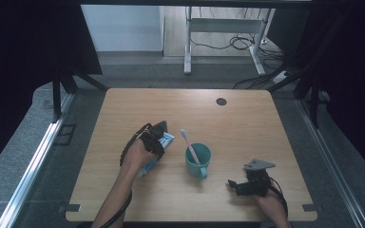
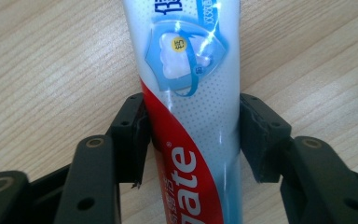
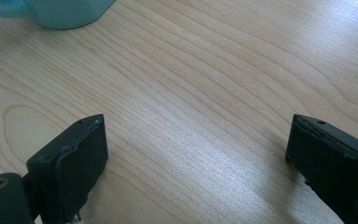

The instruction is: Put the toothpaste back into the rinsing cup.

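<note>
A white, red and blue toothpaste tube (image 2: 191,70) lies flat on the wooden table (image 1: 247,123), left of a teal mug (image 1: 198,160). A pink toothbrush (image 1: 189,145) stands slanted in the mug, head up. My left gripper (image 2: 193,140) straddles the tube, and both pads meet its sides. From above, the left gripper (image 1: 159,135) covers the tube's middle, and the tube's blue end (image 1: 167,138) sticks out beyond it. My right gripper (image 1: 233,185) rests low near the front right of the table, to the right of the mug. Its jaws stand wide open over bare wood (image 3: 196,154).
A small black round mark (image 1: 221,101) sits near the table's far edge. The mug's base (image 3: 65,11) shows at the top left of the right gripper view. Beyond the table is grey floor, a white desk frame (image 1: 188,42) and cables.
</note>
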`<state>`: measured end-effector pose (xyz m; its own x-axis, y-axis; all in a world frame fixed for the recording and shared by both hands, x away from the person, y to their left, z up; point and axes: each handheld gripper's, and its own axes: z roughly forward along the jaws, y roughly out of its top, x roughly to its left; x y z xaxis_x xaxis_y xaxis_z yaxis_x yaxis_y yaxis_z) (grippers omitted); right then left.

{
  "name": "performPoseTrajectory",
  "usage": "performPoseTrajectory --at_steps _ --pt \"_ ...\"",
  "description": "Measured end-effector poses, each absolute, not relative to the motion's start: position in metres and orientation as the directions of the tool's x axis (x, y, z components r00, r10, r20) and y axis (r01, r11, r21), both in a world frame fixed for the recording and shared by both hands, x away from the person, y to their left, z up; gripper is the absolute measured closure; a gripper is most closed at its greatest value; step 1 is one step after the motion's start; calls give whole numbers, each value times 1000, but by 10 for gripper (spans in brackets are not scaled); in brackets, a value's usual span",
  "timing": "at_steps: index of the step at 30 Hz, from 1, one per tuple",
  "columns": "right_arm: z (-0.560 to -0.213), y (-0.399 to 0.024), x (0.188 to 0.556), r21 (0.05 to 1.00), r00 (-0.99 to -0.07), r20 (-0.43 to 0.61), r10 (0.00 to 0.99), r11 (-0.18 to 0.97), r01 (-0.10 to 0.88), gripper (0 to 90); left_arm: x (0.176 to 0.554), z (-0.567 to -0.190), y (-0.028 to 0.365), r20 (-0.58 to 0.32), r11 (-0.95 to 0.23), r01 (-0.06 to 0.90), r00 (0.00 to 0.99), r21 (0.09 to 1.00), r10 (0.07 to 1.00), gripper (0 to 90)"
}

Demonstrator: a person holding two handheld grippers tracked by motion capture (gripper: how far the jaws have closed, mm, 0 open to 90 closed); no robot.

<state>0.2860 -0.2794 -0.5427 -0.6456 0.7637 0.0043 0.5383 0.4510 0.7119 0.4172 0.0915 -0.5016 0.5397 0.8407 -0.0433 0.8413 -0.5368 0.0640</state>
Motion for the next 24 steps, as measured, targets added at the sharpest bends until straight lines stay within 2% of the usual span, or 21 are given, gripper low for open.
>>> performPoseTrajectory --at_steps 5,7,8,12,24 --pt "-543 -279 286 712 -646 4 764 451 538 52 417 -501 93 -56 -536 842 539 66 840 531" --pt "-543 -279 286 712 -646 5 764 451 538 52 417 -500 95 -73 -537 840 542 73 837 604" --pt "-543 -279 286 712 -646 5 764 451 538 52 417 -498 97 -82 -539 839 544 80 835 604" --pt "-543 -279 286 712 -646 4 763 451 538 52 416 -495 104 -115 -541 834 551 107 827 696" --pt "-543 -279 286 712 -646 4 764 451 538 52 414 -493 108 -142 -547 821 568 162 810 732"
